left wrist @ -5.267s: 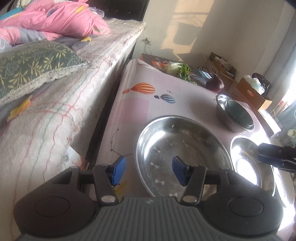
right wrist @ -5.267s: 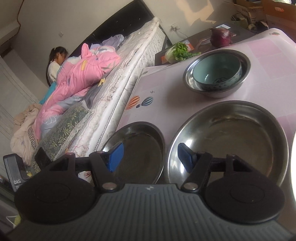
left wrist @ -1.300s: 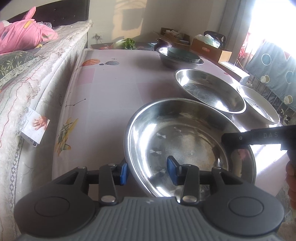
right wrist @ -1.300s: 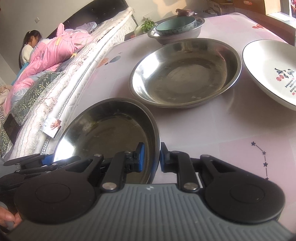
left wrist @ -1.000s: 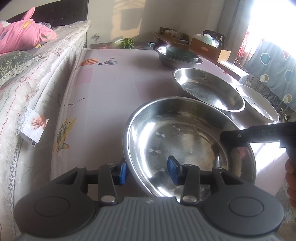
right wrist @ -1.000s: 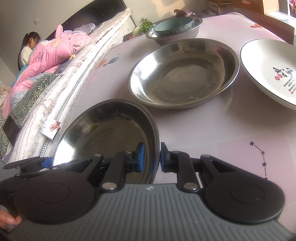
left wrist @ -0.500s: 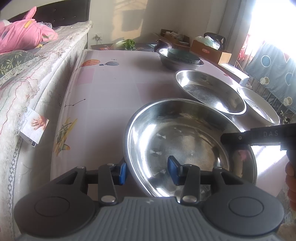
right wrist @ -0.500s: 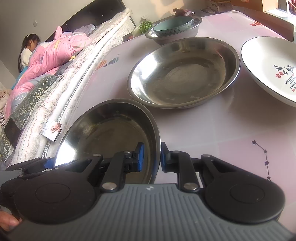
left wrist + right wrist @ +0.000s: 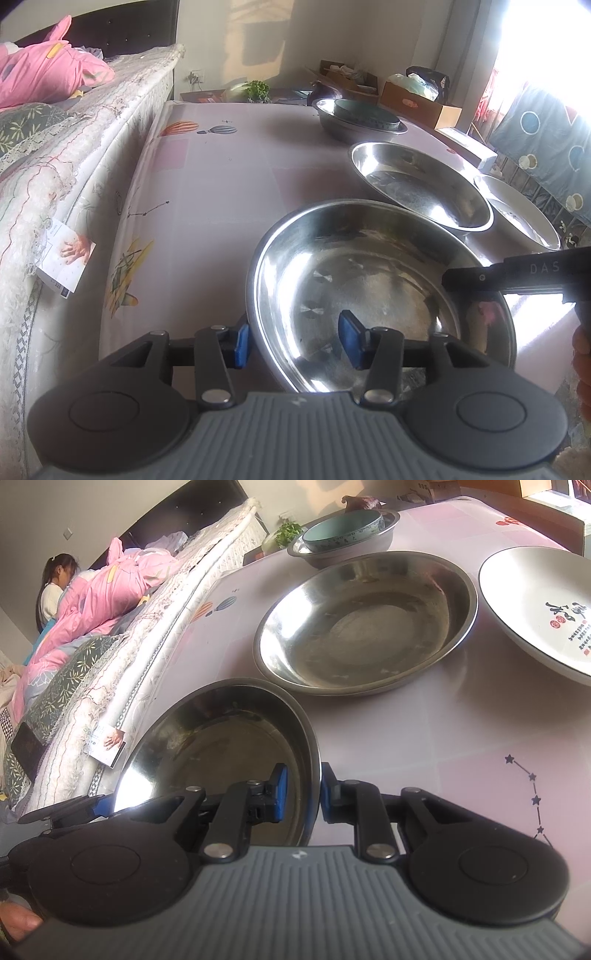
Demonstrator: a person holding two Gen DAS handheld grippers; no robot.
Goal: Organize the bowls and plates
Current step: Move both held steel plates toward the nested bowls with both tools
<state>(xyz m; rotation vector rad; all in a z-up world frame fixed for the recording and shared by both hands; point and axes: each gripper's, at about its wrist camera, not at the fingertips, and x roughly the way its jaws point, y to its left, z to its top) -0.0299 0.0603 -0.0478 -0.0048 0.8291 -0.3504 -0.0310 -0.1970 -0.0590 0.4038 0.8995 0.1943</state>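
Note:
A wide steel plate point(image 9: 369, 266) lies nearest me on the pink tablecloth point(image 9: 207, 192). My left gripper point(image 9: 295, 343) straddles its near left rim. Its jaws are opening, and the blue pads point(image 9: 242, 345) stand apart from the metal. My right gripper point(image 9: 302, 795) is shut on the same plate's point(image 9: 221, 746) right rim, and shows in the left wrist view as a black finger point(image 9: 476, 277). Behind lie a second steel plate point(image 9: 365, 624) and a white printed plate point(image 9: 546, 605). A teal bowl point(image 9: 341, 526) sits inside a steel bowl point(image 9: 354, 542) further back.
A bed point(image 9: 55, 177) with a pink quilt point(image 9: 103, 590) runs along the table's left side, and a person point(image 9: 55, 587) sits on it. A small card point(image 9: 66, 258) hangs at the bed's edge. Cardboard boxes point(image 9: 417, 99) and greens point(image 9: 256, 88) lie beyond the far end.
Five seconds ago both grippers stood open; the right has since shut on the near plate's rim. Over the last second the left jaws have spread slightly, and nothing else has shifted.

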